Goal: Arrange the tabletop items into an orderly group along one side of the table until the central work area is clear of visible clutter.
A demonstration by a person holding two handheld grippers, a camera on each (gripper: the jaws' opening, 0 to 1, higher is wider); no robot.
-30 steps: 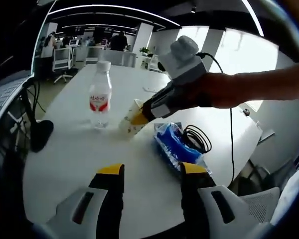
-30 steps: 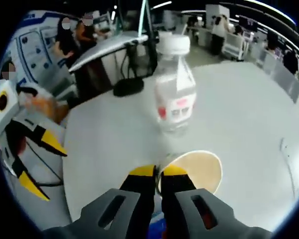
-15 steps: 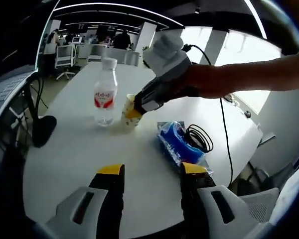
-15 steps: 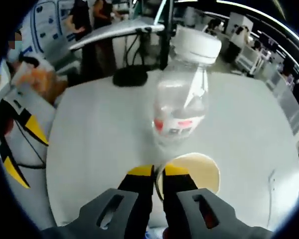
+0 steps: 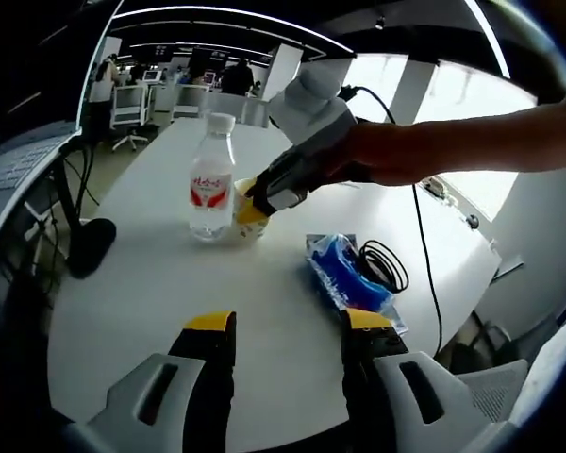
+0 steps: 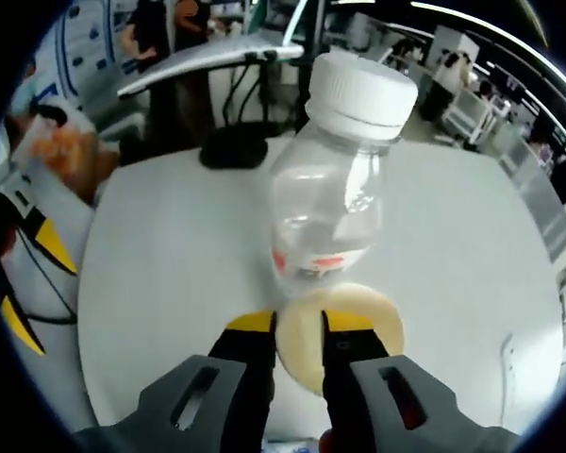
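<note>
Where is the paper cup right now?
In the left gripper view, the cream paper cup sits on the white table, held at its rim by the right gripper, right beside the clear plastic water bottle.

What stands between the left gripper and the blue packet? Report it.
Nothing visible. In the left gripper view, the left gripper is open over bare white table, and the blue packet lies just ahead, slightly right, with the black cable coiled beyond it.
</note>
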